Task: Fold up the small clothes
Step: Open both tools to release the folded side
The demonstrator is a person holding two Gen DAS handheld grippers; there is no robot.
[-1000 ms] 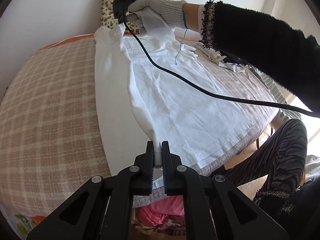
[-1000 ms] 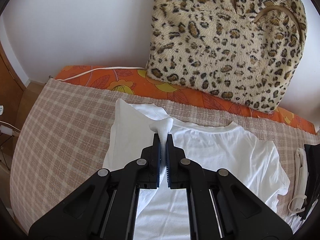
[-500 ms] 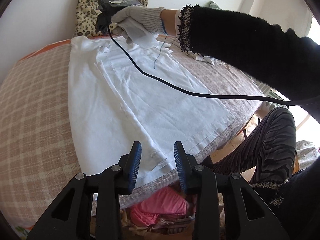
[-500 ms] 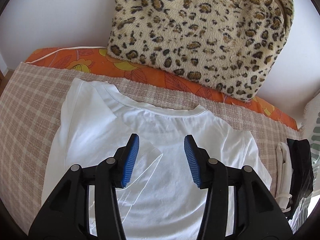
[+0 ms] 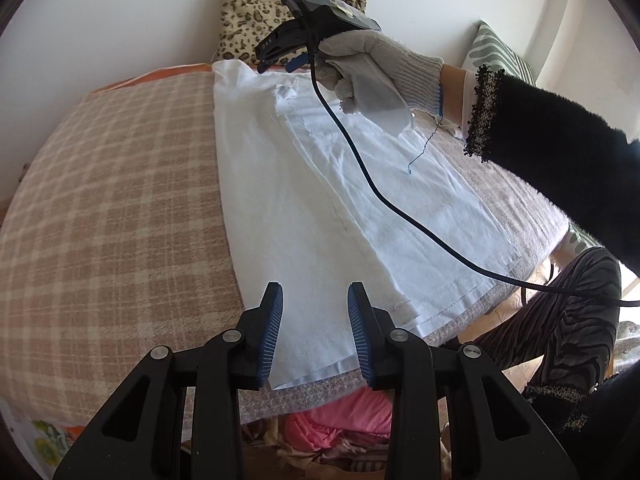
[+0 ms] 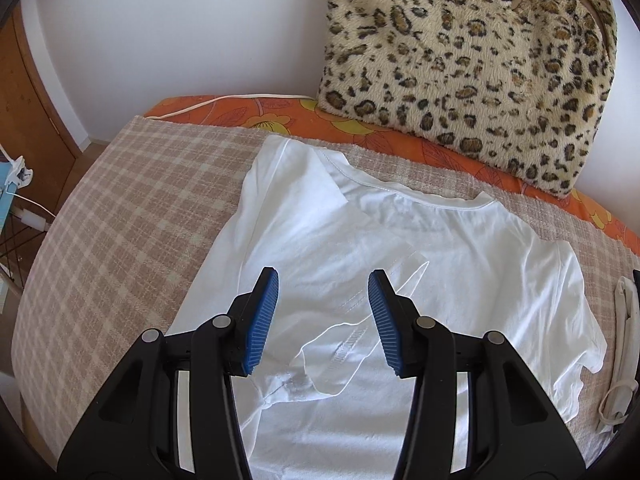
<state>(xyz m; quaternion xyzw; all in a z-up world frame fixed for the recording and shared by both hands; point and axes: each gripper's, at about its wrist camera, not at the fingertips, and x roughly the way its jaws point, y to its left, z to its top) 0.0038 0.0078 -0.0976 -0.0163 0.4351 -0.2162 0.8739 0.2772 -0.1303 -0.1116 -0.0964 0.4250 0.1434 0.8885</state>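
A white T-shirt (image 5: 320, 184) lies flat on the checked bed cover (image 5: 120, 200), its left side folded over onto the body. My left gripper (image 5: 315, 304) is open and empty, just above the shirt's hem at the bed's near edge. In the right wrist view the shirt (image 6: 460, 264) shows its neckline and the folded-in sleeve. My right gripper (image 6: 323, 304) is open and empty above the folded sleeve near the collar. It also shows in the left wrist view (image 5: 280, 56), held by a gloved hand over the shirt's top.
A leopard-print cushion (image 6: 480, 60) leans on the wall behind the shirt. An orange floral sheet (image 6: 280, 116) edges the bed. A white strap (image 6: 624, 352) lies at the right. Pink clothes (image 5: 340, 420) lie below the bed edge. A black cable (image 5: 400, 208) crosses the shirt.
Both grippers were shut on the shirt's left edge a second ago. They laid it over the body, opened and let go, then drew back a little.
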